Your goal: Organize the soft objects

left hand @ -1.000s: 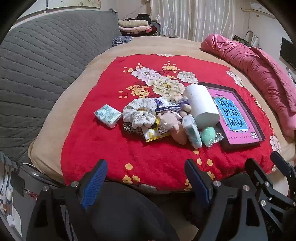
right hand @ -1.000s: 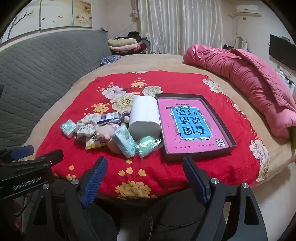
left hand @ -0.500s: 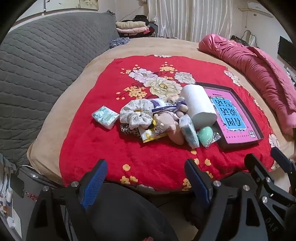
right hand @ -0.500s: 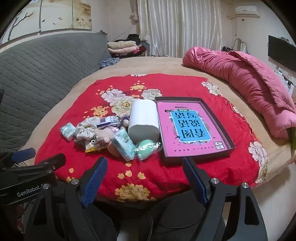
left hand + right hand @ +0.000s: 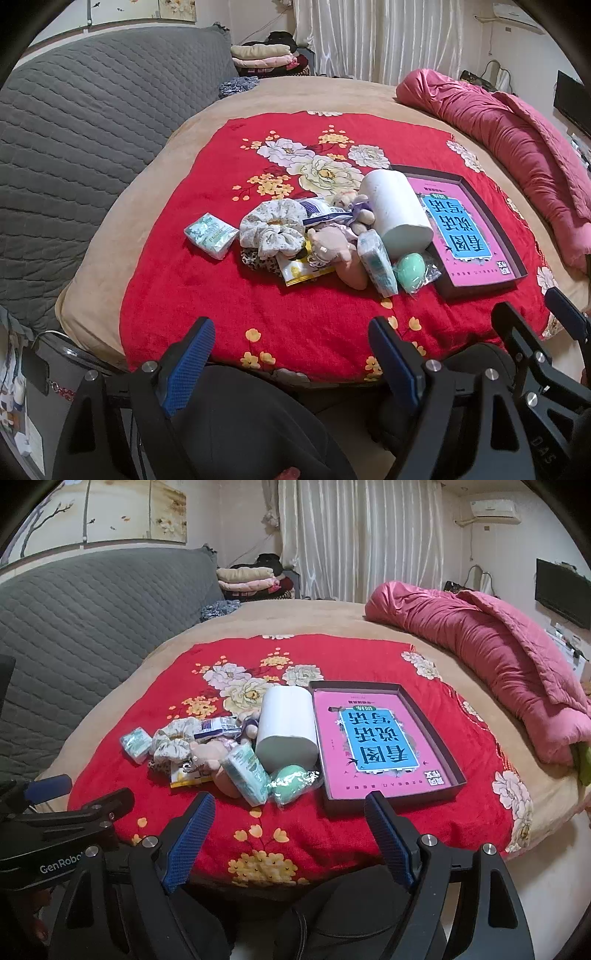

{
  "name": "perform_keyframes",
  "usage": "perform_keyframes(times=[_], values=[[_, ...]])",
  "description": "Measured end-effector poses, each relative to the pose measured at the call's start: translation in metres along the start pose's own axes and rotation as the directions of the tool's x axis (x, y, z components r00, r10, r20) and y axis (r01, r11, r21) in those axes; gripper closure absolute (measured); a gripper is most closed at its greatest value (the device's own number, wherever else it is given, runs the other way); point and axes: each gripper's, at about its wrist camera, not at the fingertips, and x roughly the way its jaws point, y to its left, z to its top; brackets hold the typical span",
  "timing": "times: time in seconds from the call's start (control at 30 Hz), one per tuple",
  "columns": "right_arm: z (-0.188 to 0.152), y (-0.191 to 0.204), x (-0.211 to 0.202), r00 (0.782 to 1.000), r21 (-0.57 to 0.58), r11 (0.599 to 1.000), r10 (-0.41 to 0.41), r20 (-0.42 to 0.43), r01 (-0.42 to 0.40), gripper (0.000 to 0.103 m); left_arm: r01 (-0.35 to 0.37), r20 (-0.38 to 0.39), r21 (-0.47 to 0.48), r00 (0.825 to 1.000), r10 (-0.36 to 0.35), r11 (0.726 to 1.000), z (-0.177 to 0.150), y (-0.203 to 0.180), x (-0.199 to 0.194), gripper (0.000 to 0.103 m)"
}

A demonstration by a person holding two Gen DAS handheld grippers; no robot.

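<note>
Approach step: left gripper (image 5: 291, 360) & right gripper (image 5: 290, 832) w/ jaws spread, empty, short of pile (image 5: 207, 751). Next: reach in, pinch one soft item, move to box (image 5: 424, 716).

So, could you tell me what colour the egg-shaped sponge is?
Mint green, clearest in the right wrist view.

The black left claw (image 5: 48, 794), to the left of the right claw (image 5: 288, 834), says "GenRobo" in white. The pink box (image 5: 373, 746) ahead shows big upside-down Chinese letters.
</note>
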Motion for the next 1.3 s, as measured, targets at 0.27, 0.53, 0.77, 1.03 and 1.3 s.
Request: perform_keyframes(times=[0.27,0.53,0.77,1.03,1.3], values=[[0.0002,0.0018,-0.0011,1.0,-0.011,1.0,-0.008,0.01,0.009,0.019,0.001,-0.001,-0.001,1.0,-0.001,1.0,-0.0004,0.0002,-0.0001,0.019],[0.0003,0.0011,-0.0011,1.0,-0.009,1.0,-0.01,0.01,0.01,0.019,-0.001,0.001,-0.001,1.0,0.001,1.0,-0.001,-0.0005,-0.0002,0.019],[0.0005,0.0012,-0.0013,1.0,-0.009,1.0,-0.008,0.01,0.008,0.019,-0.001,0.002,0.0,1.0,0.001,1.0,-0.0013,-0.0005,-0.0001,0.019],[0.0006,0.0014,-0.0014,1.0,-0.012,1.0,-0.008,0.011,0.009,0.019,0.0,0.001,0.0,1.0,0.0,1.0,-0.0009,-0.0021,-0.0004,0.019],[0.0011,0.0018,-0.0007,1.0,-0.011,1.0,-0.012,0.014,0.012,0.019,0.002,0.002,0.002,1.0,-0.002,1.0,-0.0009,-0.0032,-0.0002,0.019]])
